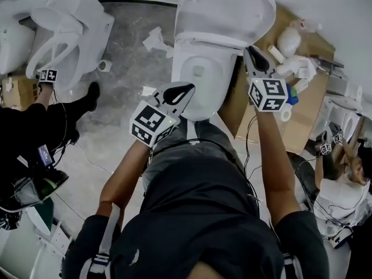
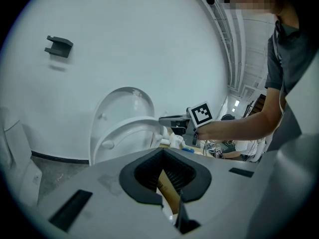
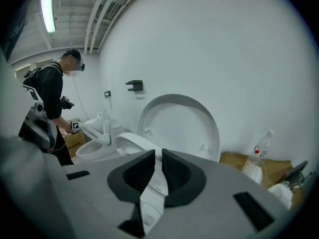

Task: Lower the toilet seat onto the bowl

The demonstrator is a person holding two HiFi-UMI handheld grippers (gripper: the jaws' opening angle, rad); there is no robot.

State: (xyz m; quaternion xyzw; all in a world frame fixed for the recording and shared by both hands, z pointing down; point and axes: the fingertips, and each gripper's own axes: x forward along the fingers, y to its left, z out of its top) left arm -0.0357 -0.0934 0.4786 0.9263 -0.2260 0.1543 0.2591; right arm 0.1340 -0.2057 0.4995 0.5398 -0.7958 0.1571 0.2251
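My right claw [image 3: 155,157] is clenched on the rim of the toilet seat [image 3: 130,142], with the thin white edge running between its ribbed black pads. My left claw [image 2: 162,154] is pinched tip to tip on nothing and hangs just beside the front of the bowl [image 1: 200,80].

The seat is clear of the lid [image 3: 179,128] and tilted somewhere between upright and flat. It has not yet reached the bowl, so I judge the job roughly half done. What's left is to ease it down the rest of its arc until it rests on the rim, then let go.

The seat looks like smooth, glossy hard plastic. It is a slim curved ring with a small oval bumper on its underside (plainest from the left gripper view). The bowl beneath is rounded, glazed white. Behind it the lid stands up near the wall [image 3: 239,59], a broad oval shell with two little bumpers. The wall is plain matte white. Off to the right a clear plastic bottle [image 3: 262,146] stands on brown cardboard [image 1: 302,109], which lies on the grey mottled floor [image 1: 125,57].
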